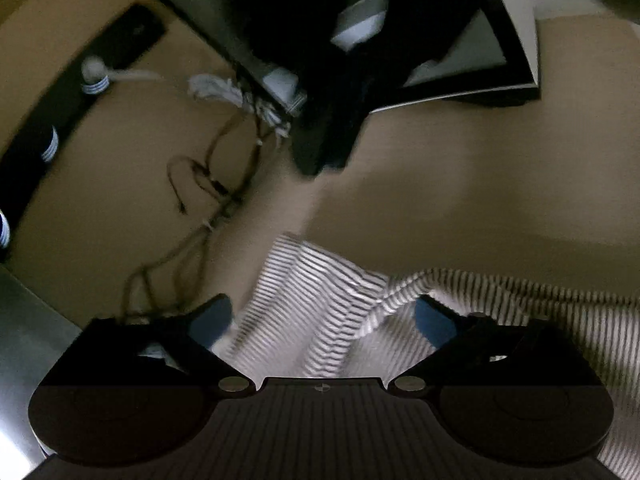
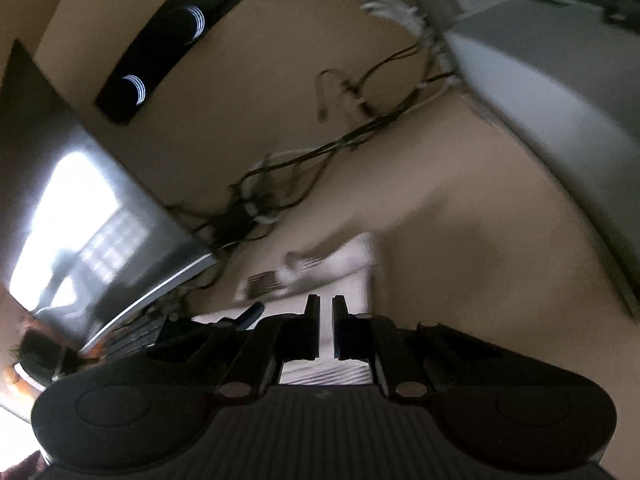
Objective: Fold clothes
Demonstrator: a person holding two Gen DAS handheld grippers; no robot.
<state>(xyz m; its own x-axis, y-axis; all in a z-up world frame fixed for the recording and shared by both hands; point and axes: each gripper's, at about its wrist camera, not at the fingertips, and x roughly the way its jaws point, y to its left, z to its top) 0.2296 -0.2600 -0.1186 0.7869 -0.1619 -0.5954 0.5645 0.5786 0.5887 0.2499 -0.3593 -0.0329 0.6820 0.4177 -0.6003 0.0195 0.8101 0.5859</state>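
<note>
A black-and-white striped garment [image 1: 320,304] lies bunched on the tan surface in the left wrist view, spreading to the lower right. My left gripper [image 1: 324,316] is open, its blue-padded fingers [image 1: 212,320] wide apart over the garment's rumpled edge, holding nothing. In the right wrist view my right gripper [image 2: 326,320] is shut, its two fingers nearly together on pale striped cloth [image 2: 348,280] that runs out ahead of the tips. The view is blurred.
A tangle of dark cables [image 1: 208,196] lies on the surface; it also shows in the right wrist view [image 2: 304,160]. A black monitor stand [image 1: 320,80] is ahead. A black bar [image 2: 172,56] and a shiny screen [image 2: 80,208] stand at left.
</note>
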